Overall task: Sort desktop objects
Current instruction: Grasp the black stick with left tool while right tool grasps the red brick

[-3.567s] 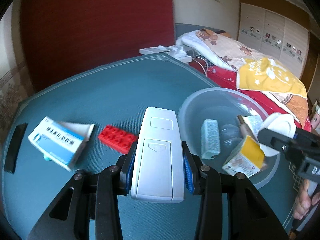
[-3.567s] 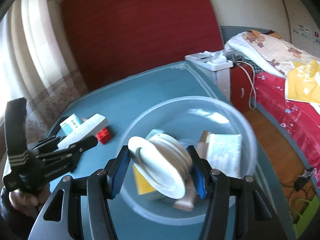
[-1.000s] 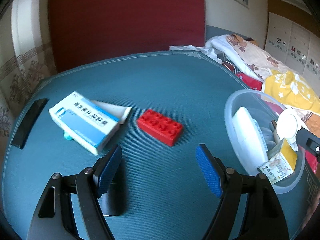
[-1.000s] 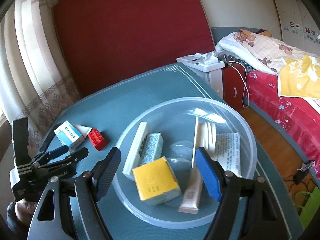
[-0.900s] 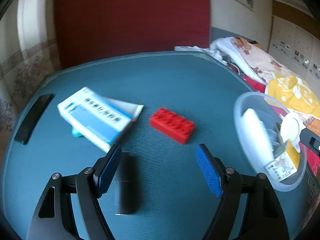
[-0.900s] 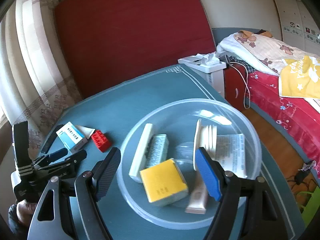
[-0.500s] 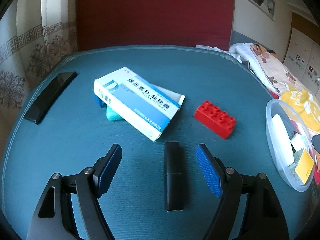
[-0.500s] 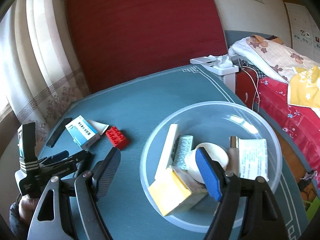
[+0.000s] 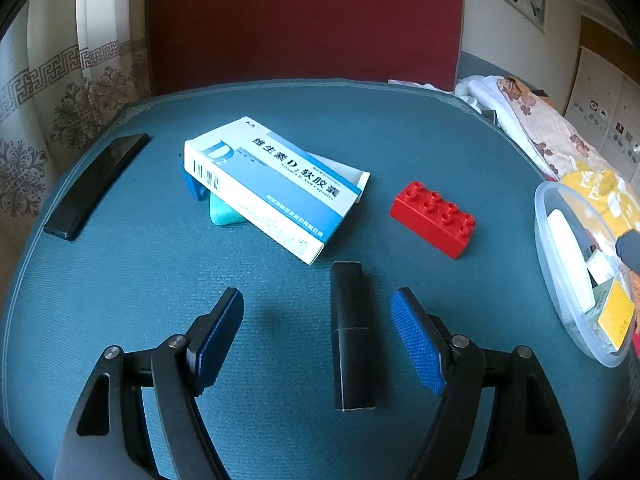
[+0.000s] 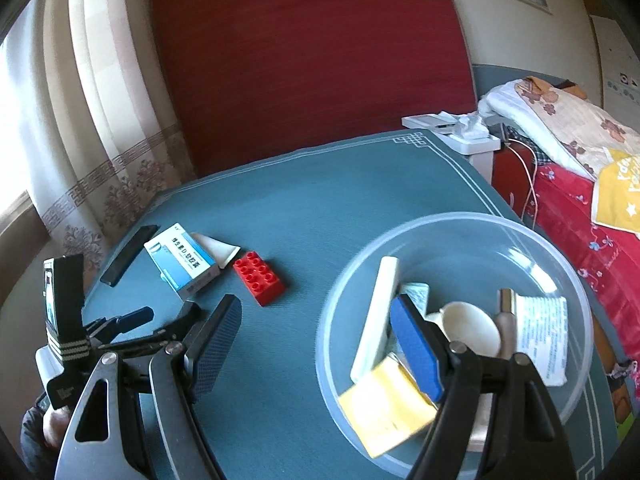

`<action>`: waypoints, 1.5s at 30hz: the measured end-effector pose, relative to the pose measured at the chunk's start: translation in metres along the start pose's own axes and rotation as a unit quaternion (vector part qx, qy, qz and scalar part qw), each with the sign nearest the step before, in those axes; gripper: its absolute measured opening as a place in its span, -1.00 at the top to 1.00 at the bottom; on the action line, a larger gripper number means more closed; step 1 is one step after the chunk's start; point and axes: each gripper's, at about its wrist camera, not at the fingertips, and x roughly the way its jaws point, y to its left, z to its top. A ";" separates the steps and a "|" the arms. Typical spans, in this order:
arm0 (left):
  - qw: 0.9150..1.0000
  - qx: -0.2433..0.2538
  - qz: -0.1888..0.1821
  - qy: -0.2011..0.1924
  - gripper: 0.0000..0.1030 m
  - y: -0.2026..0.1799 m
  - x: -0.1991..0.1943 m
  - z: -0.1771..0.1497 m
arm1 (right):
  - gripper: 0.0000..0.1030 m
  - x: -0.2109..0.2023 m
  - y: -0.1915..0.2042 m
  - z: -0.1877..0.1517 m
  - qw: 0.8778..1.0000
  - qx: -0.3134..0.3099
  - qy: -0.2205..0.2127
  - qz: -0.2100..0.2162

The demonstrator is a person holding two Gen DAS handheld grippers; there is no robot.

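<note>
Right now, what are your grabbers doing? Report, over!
Left gripper open, black stick lying between its fingers, untouched. Right gripper open, empty, above clear bowl. Nothing blocking the stick.

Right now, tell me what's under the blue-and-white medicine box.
A teal object and a darker blue piece poke out beneath the medicine box; a white flap shows behind. The box hides the rest.

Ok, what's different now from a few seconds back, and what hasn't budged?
Both grippers let go: the white remote and the white round jar now lie in the clear bowl. The left gripper swung away from the bowl and hangs open around the small black bar on the mat; the right gripper is open at the bowl's rim. The medicine box, red brick and black strip stayed put.
</note>
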 end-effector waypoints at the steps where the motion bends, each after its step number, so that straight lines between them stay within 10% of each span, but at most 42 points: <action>1: 1.000 0.000 0.001 0.002 -0.55 0.001 0.001 0.000 | -0.56 0.003 0.003 0.001 1.000 -0.003 0.000 0.002; 14: 1.000 0.011 0.021 0.012 -0.34 -0.002 0.011 -0.005 | -0.56 0.043 0.035 0.013 0.999 -0.036 0.021 0.026; 30: 0.999 -0.031 0.036 0.001 0.46 0.011 0.010 -0.003 | -0.51 0.104 0.070 0.018 0.994 -0.082 0.069 0.018; 45: 0.999 -0.042 0.033 0.001 0.49 0.016 0.013 0.000 | -0.17 0.151 0.075 0.011 0.985 -0.121 0.122 -0.029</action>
